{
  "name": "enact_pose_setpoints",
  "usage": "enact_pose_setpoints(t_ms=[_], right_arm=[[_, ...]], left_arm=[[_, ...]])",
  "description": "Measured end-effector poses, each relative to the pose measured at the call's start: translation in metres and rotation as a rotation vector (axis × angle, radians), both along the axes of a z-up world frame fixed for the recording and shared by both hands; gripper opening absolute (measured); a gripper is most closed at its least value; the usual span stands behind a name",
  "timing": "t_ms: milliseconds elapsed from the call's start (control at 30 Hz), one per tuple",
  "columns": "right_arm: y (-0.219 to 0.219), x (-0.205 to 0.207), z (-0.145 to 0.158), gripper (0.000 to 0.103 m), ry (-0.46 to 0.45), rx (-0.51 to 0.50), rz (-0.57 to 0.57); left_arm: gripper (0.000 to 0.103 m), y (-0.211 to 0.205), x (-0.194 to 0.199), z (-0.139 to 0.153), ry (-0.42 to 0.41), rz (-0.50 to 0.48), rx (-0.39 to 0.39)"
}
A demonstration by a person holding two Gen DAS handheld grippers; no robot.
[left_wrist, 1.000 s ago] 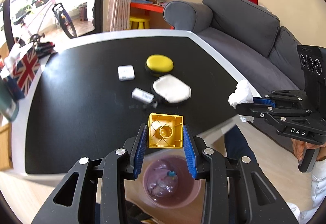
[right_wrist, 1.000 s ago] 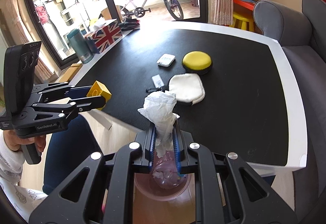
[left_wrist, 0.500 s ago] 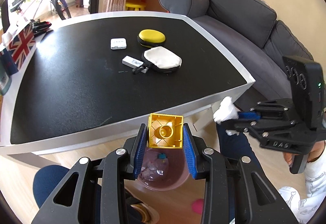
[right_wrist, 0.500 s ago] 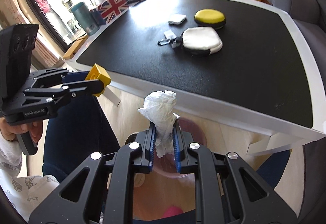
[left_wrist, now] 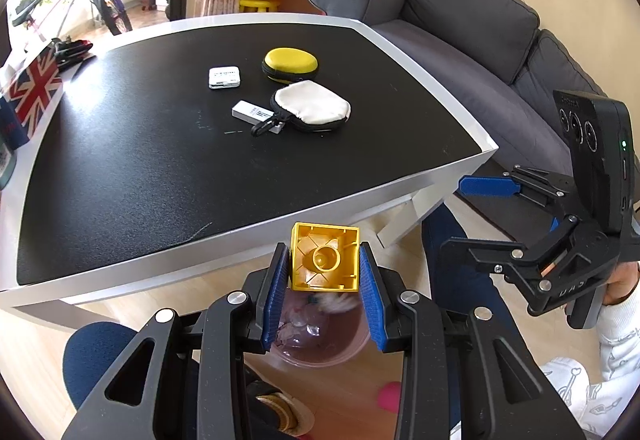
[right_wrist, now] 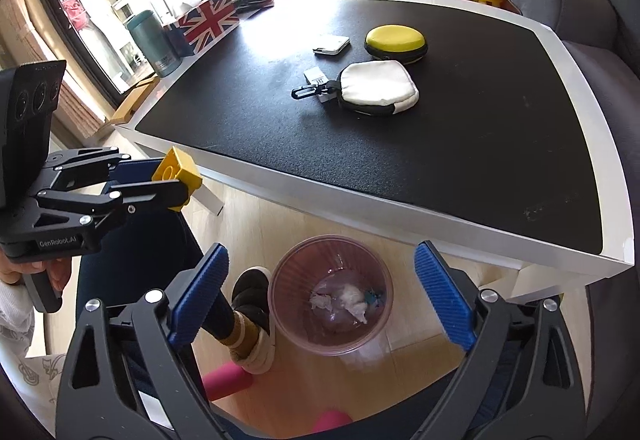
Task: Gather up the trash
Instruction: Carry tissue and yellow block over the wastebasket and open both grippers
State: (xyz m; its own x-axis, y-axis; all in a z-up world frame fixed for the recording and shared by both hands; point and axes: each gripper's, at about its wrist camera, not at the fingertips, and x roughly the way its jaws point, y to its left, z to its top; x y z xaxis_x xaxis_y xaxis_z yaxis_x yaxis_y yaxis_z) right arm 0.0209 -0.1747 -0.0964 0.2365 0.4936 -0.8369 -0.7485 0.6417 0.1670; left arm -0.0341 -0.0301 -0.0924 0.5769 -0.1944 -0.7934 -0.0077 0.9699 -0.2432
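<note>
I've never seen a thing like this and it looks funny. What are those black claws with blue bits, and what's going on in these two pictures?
They are two hand-held grabbers, each held by a person, each with a camera looking along its jaws. One picture comes from the left gripper, which clamps a yellow toy block. The other comes from the right gripper; its jaws have just opened, empty, above a pink bin with crumpled tissue inside. On the black table lie a white pouch, a yellow case and a small white box.
</note>
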Motion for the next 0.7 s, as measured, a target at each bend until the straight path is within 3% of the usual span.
enact_pose_setpoints(t_ms=[567, 600, 633, 700], right_arm=[[-0.013, 0.008, 0.01, 0.093, -0.01, 0.03, -0.043], [-0.014, 0.008, 0.01, 0.093, -0.009, 0.031, -0.046], [-0.015, 0.009, 0.01, 0.093, -0.009, 0.032, -0.049], [-0.017, 0.01, 0.01, 0.093, -0.007, 0.033, -0.054]], left_arm=[[0.037, -0.007, 0.004, -0.007, 0.034, -0.031, -0.014], [0.05, -0.007, 0.005, -0.007, 0.031, -0.031, -0.011], [0.071, -0.007, 0.005, -0.006, 0.024, -0.027, -0.008], [0.092, -0.004, 0.003, -0.003, -0.009, -0.001, -0.01]])
